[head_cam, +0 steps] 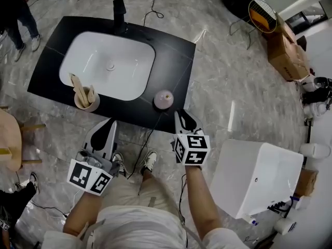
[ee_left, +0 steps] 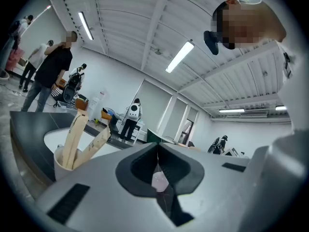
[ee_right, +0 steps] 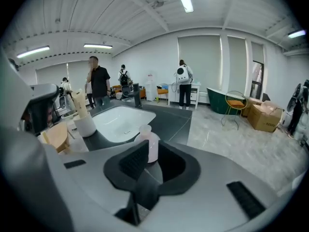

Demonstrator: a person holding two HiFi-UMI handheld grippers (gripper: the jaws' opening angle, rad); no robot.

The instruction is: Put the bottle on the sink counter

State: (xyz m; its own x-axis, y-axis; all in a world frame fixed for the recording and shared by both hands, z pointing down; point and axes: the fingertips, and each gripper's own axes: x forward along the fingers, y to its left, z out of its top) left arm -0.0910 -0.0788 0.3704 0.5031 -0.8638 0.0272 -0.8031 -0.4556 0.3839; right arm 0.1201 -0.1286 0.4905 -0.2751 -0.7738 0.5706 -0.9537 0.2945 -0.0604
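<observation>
A round pale-pink bottle [head_cam: 164,98] stands upright on the black sink counter [head_cam: 174,56], near its front edge and right of the white basin [head_cam: 109,61]. My right gripper [head_cam: 185,119] hangs just in front of and to the right of it, clear of the bottle. In the right gripper view the bottle [ee_right: 149,141] shows beyond the jaws, which stand a narrow gap apart with nothing between them; the right gripper [ee_right: 150,157] is open. My left gripper [head_cam: 106,132] hovers in front of the counter, lower left. Its jaws meet in a thin seam, so the left gripper [ee_left: 157,151] is shut and empty.
A white cup of wooden sticks [head_cam: 86,98] stands at the basin's front left, and a black faucet [head_cam: 120,14] at the back. A white box-like unit [head_cam: 257,178] sits on the floor to the right, cardboard boxes [head_cam: 288,56] farther back, a wooden stool [head_cam: 8,139] at left. People stand around.
</observation>
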